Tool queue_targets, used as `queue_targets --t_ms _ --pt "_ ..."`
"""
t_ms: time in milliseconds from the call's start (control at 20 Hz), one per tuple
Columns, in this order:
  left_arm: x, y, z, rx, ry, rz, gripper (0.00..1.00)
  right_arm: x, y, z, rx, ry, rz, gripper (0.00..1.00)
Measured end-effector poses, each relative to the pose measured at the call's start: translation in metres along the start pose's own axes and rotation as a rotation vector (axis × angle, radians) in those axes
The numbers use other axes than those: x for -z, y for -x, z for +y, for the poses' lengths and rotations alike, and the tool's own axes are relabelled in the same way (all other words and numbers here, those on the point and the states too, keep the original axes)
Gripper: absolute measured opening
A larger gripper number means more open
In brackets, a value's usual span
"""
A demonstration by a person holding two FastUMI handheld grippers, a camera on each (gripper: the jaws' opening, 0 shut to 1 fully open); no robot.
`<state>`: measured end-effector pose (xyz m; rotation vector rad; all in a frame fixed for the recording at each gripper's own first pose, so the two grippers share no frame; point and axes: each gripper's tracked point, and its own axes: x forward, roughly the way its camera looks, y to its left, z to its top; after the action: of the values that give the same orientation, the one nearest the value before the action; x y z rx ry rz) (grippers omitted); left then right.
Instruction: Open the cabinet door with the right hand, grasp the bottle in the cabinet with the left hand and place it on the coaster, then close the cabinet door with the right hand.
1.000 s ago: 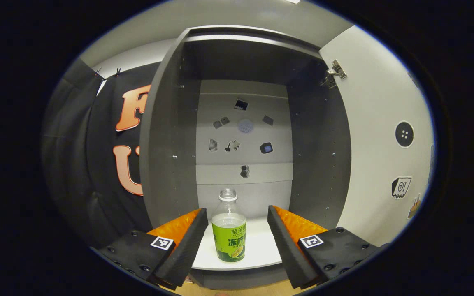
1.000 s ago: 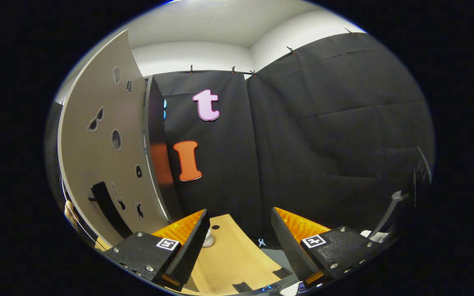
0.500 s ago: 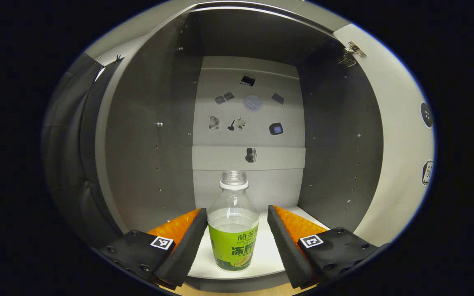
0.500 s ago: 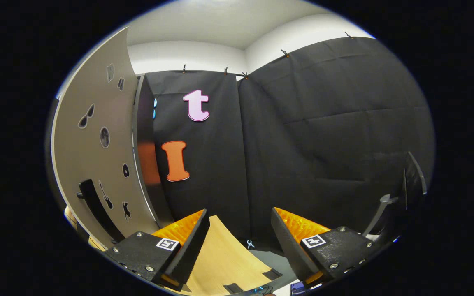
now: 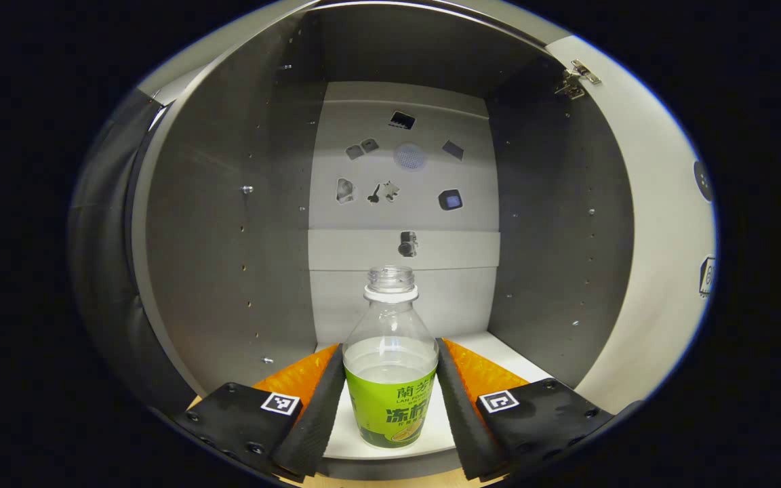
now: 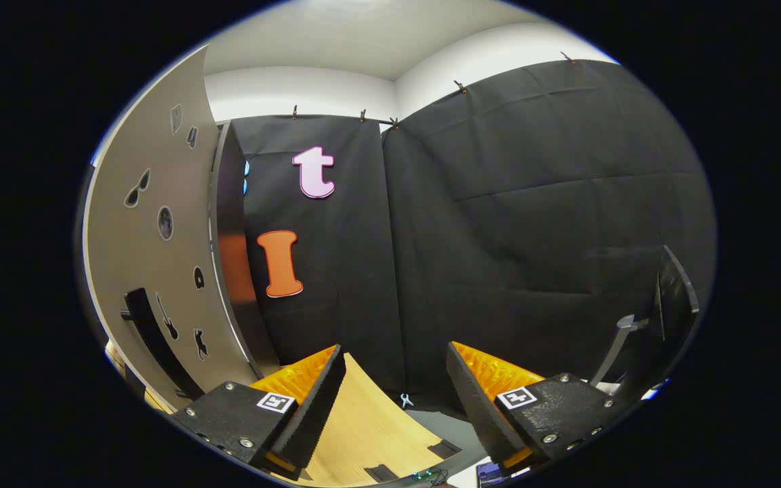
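The left gripper (image 5: 389, 400) clamps its fingers on the clear green-labelled plastic bottle (image 5: 389, 369), which should lift straight, upright, while the right gripper (image 6: 394, 400) stands apart.

The cabinet (image 5: 228, 237) stands open at its front. The bottle (image 5: 389, 366) rests upright on the pale shelf floor (image 5: 499, 349), near the front edge and midway between the two side walls. The left gripper (image 5: 389, 400) brackets the bottle, each finger close against its label, with no room left there. Open space rises above the bottle's uncapped neck and behind the bottle to the back panel. Right of the bottle, the cabinet door (image 6: 153, 257) hangs swung outward, its handle (image 6: 156, 342) projecting; beyond it, the right gripper (image 6: 394, 400) sits spread wide over bare tabletop (image 6: 370, 427).
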<state>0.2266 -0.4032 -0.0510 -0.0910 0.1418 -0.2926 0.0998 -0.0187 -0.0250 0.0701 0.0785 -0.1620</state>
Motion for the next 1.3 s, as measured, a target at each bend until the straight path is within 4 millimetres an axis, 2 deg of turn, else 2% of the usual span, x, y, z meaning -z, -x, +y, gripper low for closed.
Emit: queue_targets --t_ms 300,350,400,450,500,550,650,700,750,800,900,950,1100,1150,1200,1300 --pt "-0.022 0.042 0.004 0.018 -0.028 -0.045 0.82 -0.002 -0.002 0.007 -0.035 0.015 -0.014 0.99" --pt "-0.023 0.052 0.006 0.017 -0.031 -0.048 0.81 -0.002 -0.003 0.009 -0.044 0.015 -0.012 0.99" --pt "-0.022 0.062 0.011 0.012 -0.034 -0.052 0.81 -0.001 -0.002 0.012 -0.055 0.013 -0.009 0.93" --pt "-0.022 0.072 0.015 0.005 -0.034 -0.056 0.81 -0.001 -0.002 0.014 -0.066 0.01 -0.007 0.93" --pt "-0.021 0.083 0.02 -0.003 -0.033 -0.061 0.81 -0.001 -0.003 0.017 -0.076 0.008 -0.005 0.99" --pt "-0.019 0.095 0.026 -0.01 -0.03 -0.065 0.81 -0.001 -0.003 0.019 -0.085 0.009 -0.003 0.93" --pt "-0.015 0.117 0.038 -0.028 -0.031 -0.072 0.79 0.0 -0.002 0.022 -0.102 0.014 0.0 0.93" --pt "-0.01 0.129 0.045 -0.036 -0.039 -0.072 0.8 0.001 -0.001 0.023 -0.111 0.015 0.002 0.93" --pt "-0.005 0.14 0.052 -0.047 -0.049 -0.072 0.81 0.002 0.0 0.025 -0.121 0.016 0.005 0.99" --pt "0.002 0.151 0.059 -0.057 -0.059 -0.071 0.81 0.003 0.002 0.028 -0.131 0.016 0.006 0.93" --pt "0.021 0.173 0.074 -0.079 -0.075 -0.057 0.81 0.004 0.004 0.03 -0.144 0.024 0.008 0.93" --pt "0.033 0.181 0.081 -0.09 -0.076 -0.043 0.81 0.006 -0.004 0.03 -0.147 0.03 0.01 0.93" --pt "0.07 0.202 0.098 -0.109 -0.034 0.004 0.79 0.012 -0.005 0.034 -0.16 0.045 0.034 0.93" --pt "0.081 0.209 0.103 -0.114 -0.02 0.012 0.82 0.013 -0.006 0.037 -0.167 0.045 0.042 0.93" --pt "0.089 0.214 0.108 -0.123 -0.015 0.011 0.8 0.015 -0.005 0.038 -0.169 0.043 0.048 0.93" --pt "0.106 0.225 0.115 -0.13 -0.014 0.0 0.81 0.017 -0.003 0.04 -0.17 0.038 0.06 0.93"
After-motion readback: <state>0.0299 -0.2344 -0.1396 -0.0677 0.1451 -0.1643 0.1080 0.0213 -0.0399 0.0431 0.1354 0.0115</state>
